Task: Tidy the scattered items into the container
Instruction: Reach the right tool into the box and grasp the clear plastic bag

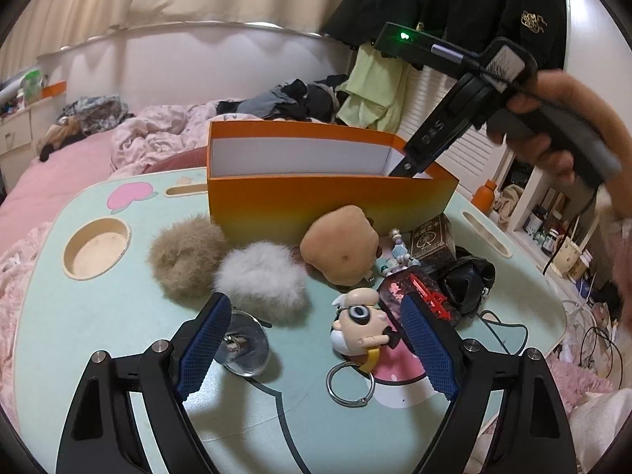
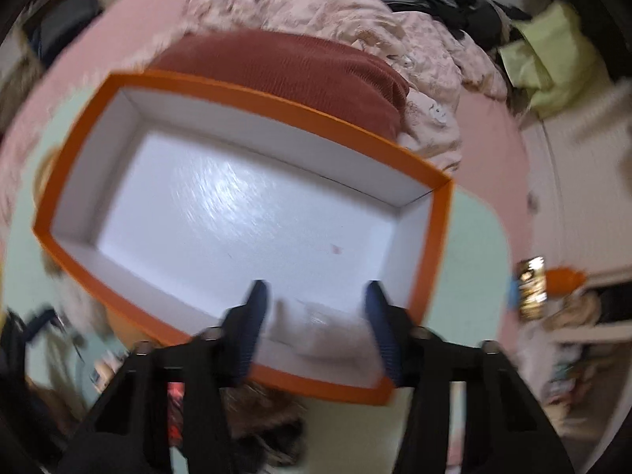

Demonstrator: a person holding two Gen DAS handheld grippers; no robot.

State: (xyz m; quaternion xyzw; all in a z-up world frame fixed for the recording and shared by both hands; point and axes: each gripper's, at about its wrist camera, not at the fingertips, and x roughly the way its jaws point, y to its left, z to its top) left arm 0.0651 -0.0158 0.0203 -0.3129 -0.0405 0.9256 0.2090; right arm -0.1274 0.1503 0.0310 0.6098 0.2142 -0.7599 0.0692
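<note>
An orange box [image 1: 328, 205] with a white inside stands at the back of the mint lap table [image 1: 118, 316]. In front of it lie a tan fluffy scrunchie [image 1: 185, 260], a white fluffy scrunchie [image 1: 260, 280], a tan plush [image 1: 339, 245], a cartoon-head keychain [image 1: 359, 328] and a clear round piece [image 1: 245, 351]. My left gripper [image 1: 316, 304] hovers open, low over the keychain. My right gripper [image 2: 316, 304] points down into the orange box [image 2: 237, 205], its jaws apart. A pale blurred thing [image 2: 320, 328] lies on the box floor between them; no grip on it shows.
At the right of the table lie a red-and-black packet [image 1: 418, 296], a black pouch [image 1: 470, 280], a small dark carton [image 1: 430, 239] and a tiny figurine [image 1: 399, 252]. The table has a round cup recess [image 1: 96, 247]. Pink bedding and clothes surround it. A hand [image 1: 553, 134] holds the right gripper.
</note>
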